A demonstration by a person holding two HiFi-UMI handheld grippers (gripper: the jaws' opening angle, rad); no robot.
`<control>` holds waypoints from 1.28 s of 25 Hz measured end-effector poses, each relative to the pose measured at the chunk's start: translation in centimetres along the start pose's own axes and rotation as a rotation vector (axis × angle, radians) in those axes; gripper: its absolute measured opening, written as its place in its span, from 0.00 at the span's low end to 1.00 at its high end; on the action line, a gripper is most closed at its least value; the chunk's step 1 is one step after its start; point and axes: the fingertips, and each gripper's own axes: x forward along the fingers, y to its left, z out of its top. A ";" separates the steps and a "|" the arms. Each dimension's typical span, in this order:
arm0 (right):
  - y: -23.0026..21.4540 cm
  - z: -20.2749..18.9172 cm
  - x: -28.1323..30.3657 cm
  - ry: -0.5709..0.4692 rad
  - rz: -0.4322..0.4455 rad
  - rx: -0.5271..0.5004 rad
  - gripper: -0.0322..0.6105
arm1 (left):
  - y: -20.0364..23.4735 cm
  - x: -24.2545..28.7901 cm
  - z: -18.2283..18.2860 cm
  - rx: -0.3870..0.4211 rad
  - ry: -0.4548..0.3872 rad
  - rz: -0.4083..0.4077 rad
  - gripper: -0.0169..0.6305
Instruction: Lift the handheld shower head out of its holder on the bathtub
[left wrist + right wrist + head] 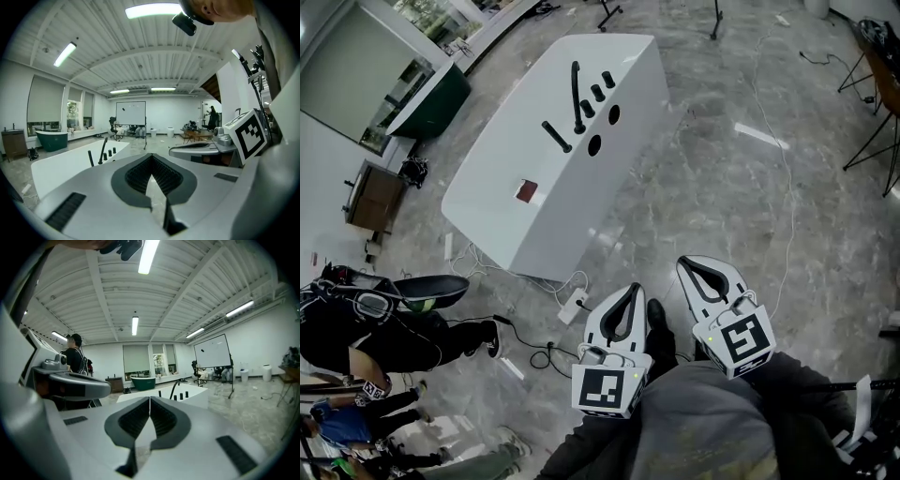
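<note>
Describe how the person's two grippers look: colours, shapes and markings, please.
Both the left gripper and the right gripper have pale grey shells. Their fingers carry a black ribbed lining that frames a teardrop-shaped gap. Each has a white cube printed with black square markers at its rear.

The slim black rod-shaped handheld shower head stands nearly upright, leaning slightly, with its lower end seated in the holder on the flat deck of the glossy white freestanding bathtub — not lifted out. It sits at one end of a row of black fittings, just beside the tall curved black spout.
</note>
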 end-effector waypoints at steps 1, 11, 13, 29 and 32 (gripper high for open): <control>-0.2 0.6 0.6 0.004 -0.006 -0.007 0.06 | 0.4 0.5 0.4 -0.003 -0.009 -0.011 0.03; -0.5 3.0 10.8 0.027 -0.026 -0.018 0.06 | 9.6 5.1 1.9 -0.042 -0.022 -0.036 0.03; -0.2 3.2 12.4 0.027 -0.031 -0.019 0.06 | 11.1 5.5 1.8 -0.043 -0.024 -0.047 0.03; 2.1 4.5 19.7 0.034 -0.063 -0.056 0.06 | 19.0 7.4 1.7 -0.068 -0.048 -0.077 0.03; 1.7 4.7 20.8 0.019 -0.038 -0.059 0.06 | 19.8 8.2 2.1 -0.063 -0.052 -0.060 0.03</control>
